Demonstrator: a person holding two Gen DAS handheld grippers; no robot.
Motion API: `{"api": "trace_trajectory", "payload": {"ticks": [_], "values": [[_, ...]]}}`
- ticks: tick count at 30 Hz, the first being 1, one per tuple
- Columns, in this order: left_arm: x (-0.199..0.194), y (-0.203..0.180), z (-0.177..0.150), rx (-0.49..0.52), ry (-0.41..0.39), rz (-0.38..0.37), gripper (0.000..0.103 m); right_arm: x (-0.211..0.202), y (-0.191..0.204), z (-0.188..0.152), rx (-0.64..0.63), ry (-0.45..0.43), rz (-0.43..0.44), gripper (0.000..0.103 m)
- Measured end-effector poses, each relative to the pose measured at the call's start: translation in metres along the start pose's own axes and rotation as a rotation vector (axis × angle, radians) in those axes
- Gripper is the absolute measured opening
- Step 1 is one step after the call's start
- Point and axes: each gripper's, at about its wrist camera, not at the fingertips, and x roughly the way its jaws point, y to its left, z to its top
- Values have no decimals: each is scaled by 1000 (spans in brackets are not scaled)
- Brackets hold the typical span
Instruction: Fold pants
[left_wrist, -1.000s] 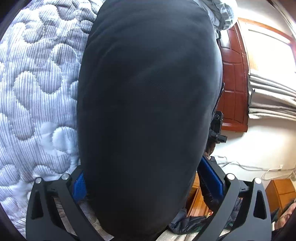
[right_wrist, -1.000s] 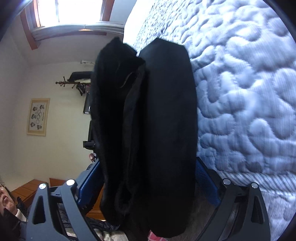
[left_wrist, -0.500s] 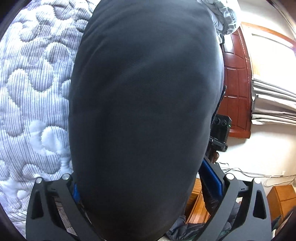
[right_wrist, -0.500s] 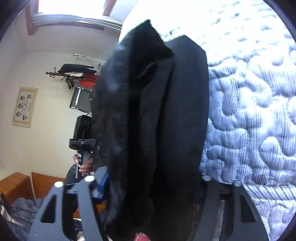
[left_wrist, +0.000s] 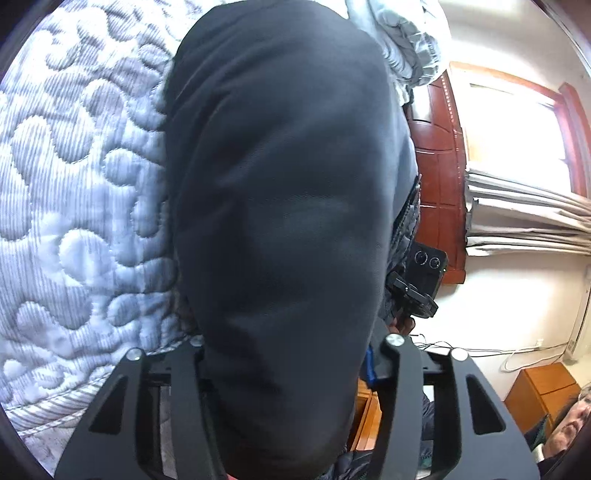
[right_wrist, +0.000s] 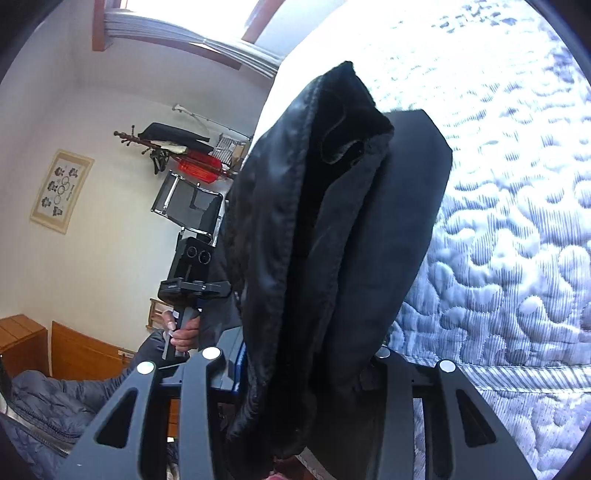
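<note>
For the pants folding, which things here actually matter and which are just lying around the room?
Part of the job:
black pants
left hand-held gripper, closing on the pants
right hand-held gripper, closing on the pants
quilted bedspread

Just lying about:
framed picture
chair
wooden door

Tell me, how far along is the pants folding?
Early to midway. Done: the pants are already doubled into layers. In hand: both grippers, left and right, are closing their jaws on the cloth, above the quilt. Left: laying the pants down in a final fold.
</note>
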Motion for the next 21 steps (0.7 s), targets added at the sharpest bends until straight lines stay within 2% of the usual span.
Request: {"api": "trace_trajectory", "payload": {"ticks": [4,9,21], "values": [[3,-14,-5,39,-24,-36,39,-7,14,6,-30,-20,-9,40],[-2,-31,0,84,-55,-48,39,-15,27,14,-54,-41,-19,40],[-22,-80,43,157,-151,-38,40,-10,68,79,-155,-52,-30,40]]}}
